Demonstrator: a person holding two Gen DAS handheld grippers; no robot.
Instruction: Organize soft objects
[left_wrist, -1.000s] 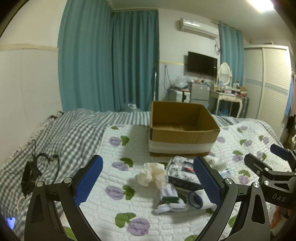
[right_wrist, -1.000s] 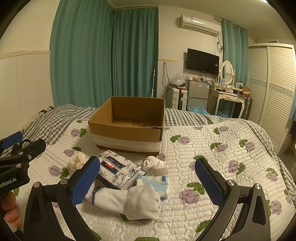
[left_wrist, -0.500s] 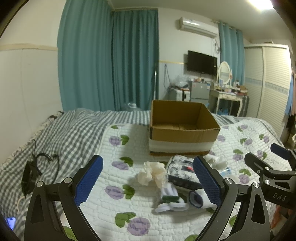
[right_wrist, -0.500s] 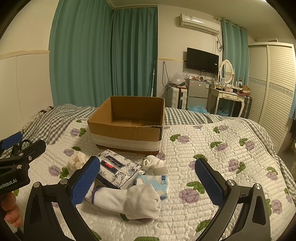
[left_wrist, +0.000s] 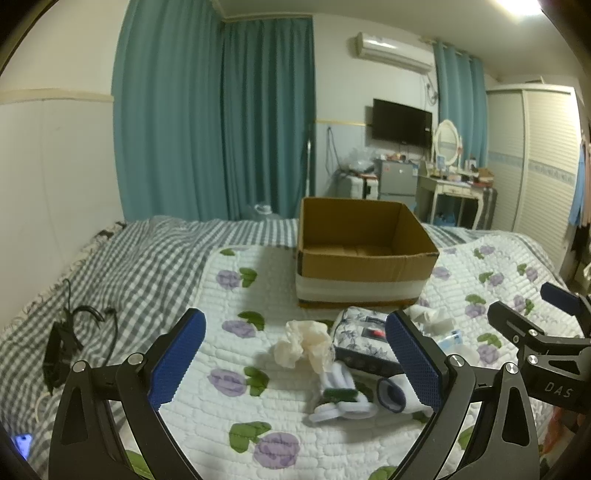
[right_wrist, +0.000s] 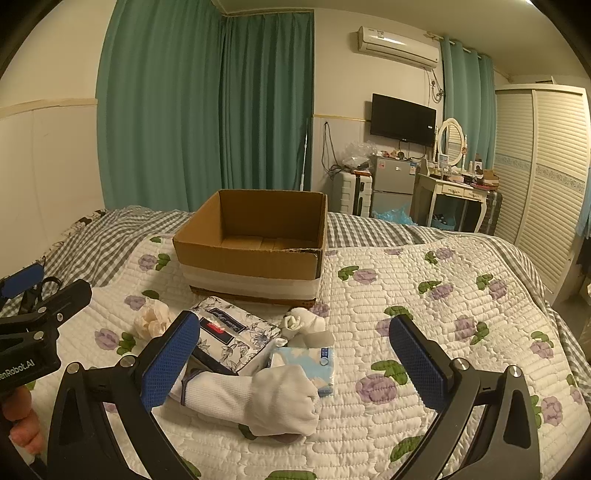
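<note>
An open, empty cardboard box (left_wrist: 364, 258) (right_wrist: 255, 243) stands on the quilted bed. In front of it lie soft things: a cream scrunchie (left_wrist: 304, 341) (right_wrist: 151, 319), a floral tissue pack (left_wrist: 364, 338) (right_wrist: 236, 334), a blue tissue pack (right_wrist: 308, 363), a rolled white sock (right_wrist: 301, 321), a long white sock (right_wrist: 258, 397) (left_wrist: 397, 397) and a folded white-green sock pair (left_wrist: 340, 397). My left gripper (left_wrist: 295, 363) is open above the scrunchie and sock pair. My right gripper (right_wrist: 295, 363) is open above the long sock and blue pack. Both are empty.
A black cable and charger (left_wrist: 62, 339) lie on the checked blanket at the left. A phone (left_wrist: 22, 443) glows at the lower left. Curtains, a small fridge (right_wrist: 391, 184), a dressing table (right_wrist: 454, 192) and a wardrobe (right_wrist: 539, 173) stand beyond the bed.
</note>
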